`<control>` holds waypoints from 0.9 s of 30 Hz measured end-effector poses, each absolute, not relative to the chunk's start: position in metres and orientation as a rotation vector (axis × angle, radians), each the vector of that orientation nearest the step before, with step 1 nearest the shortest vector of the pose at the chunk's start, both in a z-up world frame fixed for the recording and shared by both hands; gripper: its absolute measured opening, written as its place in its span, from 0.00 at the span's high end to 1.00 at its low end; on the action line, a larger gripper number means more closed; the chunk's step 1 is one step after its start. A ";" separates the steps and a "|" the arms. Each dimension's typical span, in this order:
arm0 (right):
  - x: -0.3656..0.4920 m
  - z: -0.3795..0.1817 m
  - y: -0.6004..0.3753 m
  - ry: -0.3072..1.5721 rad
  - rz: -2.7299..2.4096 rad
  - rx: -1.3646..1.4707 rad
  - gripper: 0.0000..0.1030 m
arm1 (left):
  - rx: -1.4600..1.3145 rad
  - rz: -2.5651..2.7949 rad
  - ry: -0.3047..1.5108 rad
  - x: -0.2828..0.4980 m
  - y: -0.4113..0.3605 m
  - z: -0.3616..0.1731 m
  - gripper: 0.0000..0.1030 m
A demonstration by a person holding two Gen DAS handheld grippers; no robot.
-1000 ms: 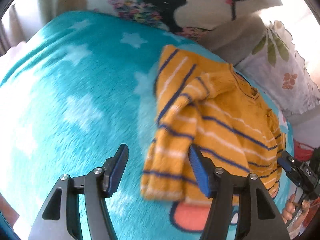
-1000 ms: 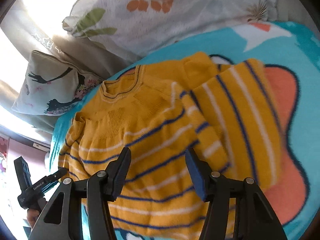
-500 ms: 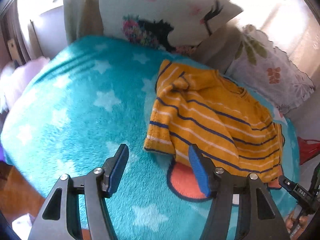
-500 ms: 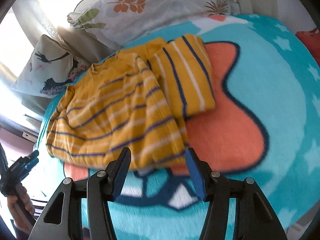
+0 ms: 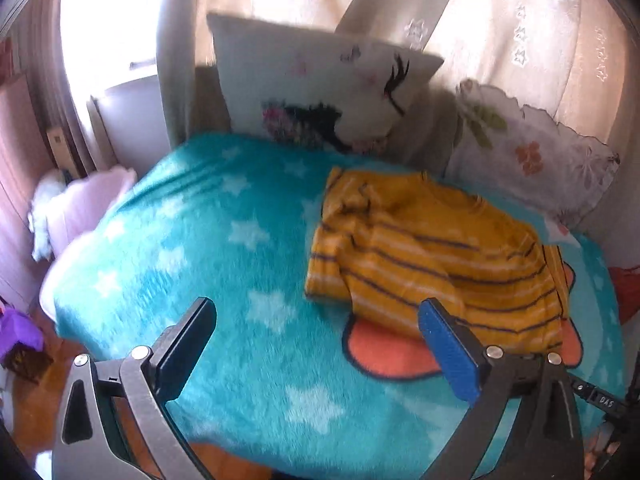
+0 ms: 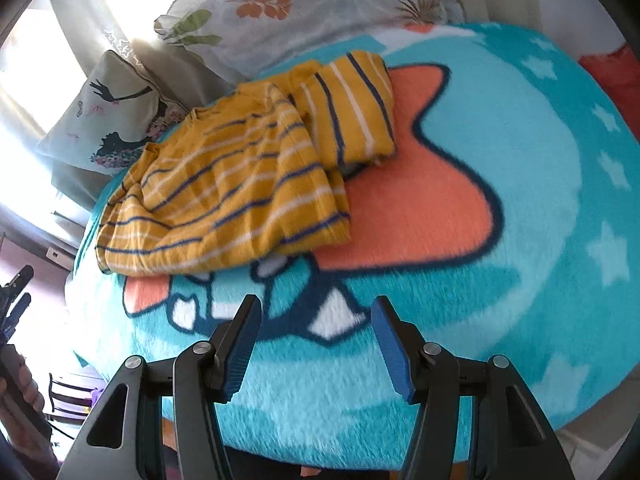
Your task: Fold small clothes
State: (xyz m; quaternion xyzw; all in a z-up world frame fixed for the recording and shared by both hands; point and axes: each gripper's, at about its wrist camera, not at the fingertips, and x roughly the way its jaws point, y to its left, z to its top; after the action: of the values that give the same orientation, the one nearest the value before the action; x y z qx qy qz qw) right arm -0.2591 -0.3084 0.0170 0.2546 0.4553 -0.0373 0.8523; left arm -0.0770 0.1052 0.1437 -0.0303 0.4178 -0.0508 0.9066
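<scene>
A small yellow sweater [image 5: 432, 248] with blue and white stripes lies on the teal star blanket [image 5: 224, 248], its sleeves folded in over the body. It also shows in the right wrist view [image 6: 240, 184], left of an orange patch on the blanket [image 6: 520, 200]. My left gripper [image 5: 318, 344] is open and empty, held back from the sweater near the blanket's front edge. My right gripper [image 6: 316, 340] is open and empty, well short of the sweater's hem.
Two cushions stand behind the sweater, one with a dark figure print [image 5: 332, 96] and one floral [image 5: 528, 152]. A pink and white bundle [image 5: 80, 208] lies off the bed's left side. Wooden floor [image 5: 28, 400] shows below the blanket edge.
Both grippers have pulled back and away from the sweater, which now looks smaller and farther off. The sweater lies let go with its sleeves folded in.
</scene>
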 end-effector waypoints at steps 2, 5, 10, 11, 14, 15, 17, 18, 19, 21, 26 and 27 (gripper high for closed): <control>-0.265 0.015 -0.310 0.961 -0.091 0.527 0.40 | -0.096 -0.122 0.897 -0.075 0.110 0.134 0.02; -0.273 0.017 -0.312 0.959 -0.120 0.520 0.40 | -0.119 -0.130 0.929 -0.067 0.117 0.121 0.02; -0.281 0.021 -0.314 0.951 -0.180 0.530 0.40 | -0.184 -0.187 1.022 -0.036 0.132 0.091 0.02; -0.281 0.019 -0.313 0.958 -0.196 0.540 0.40 | -0.185 -0.201 1.045 -0.028 0.133 0.084 0.02; -0.276 0.012 -0.306 0.981 -0.224 0.581 0.40 | -0.205 -0.246 1.094 -0.007 0.137 0.067 0.02; -0.272 0.011 -0.300 0.986 -0.228 0.593 0.40 | -0.228 -0.273 1.114 0.003 0.138 0.061 0.02; -0.263 0.013 -0.285 0.994 -0.229 0.587 0.40 | -0.256 -0.315 1.137 0.017 0.140 0.052 0.02; -0.258 0.015 -0.278 1.000 -0.235 0.573 0.40 | -0.262 -0.335 1.156 0.027 0.138 0.046 0.02; -0.253 0.016 -0.269 1.006 -0.244 0.560 0.40 | -0.257 -0.346 1.166 0.034 0.137 0.042 0.02; -0.244 0.019 -0.257 1.012 -0.247 0.557 0.40 | -0.230 -0.372 1.179 0.048 0.131 0.035 0.05; -0.224 0.029 -0.231 1.028 -0.282 0.526 0.40 | -0.197 -0.437 1.242 0.068 0.132 0.028 0.64; -0.221 0.034 -0.228 1.020 -0.288 0.517 0.40 | -0.183 -0.436 1.241 0.069 0.135 0.030 0.75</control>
State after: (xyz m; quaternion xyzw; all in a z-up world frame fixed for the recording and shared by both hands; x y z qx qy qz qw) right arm -0.2214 -0.2285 0.0345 0.2437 0.4809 -0.1359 0.8312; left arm 0.0695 0.1348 0.0302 -0.0848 0.5759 -0.2023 0.7876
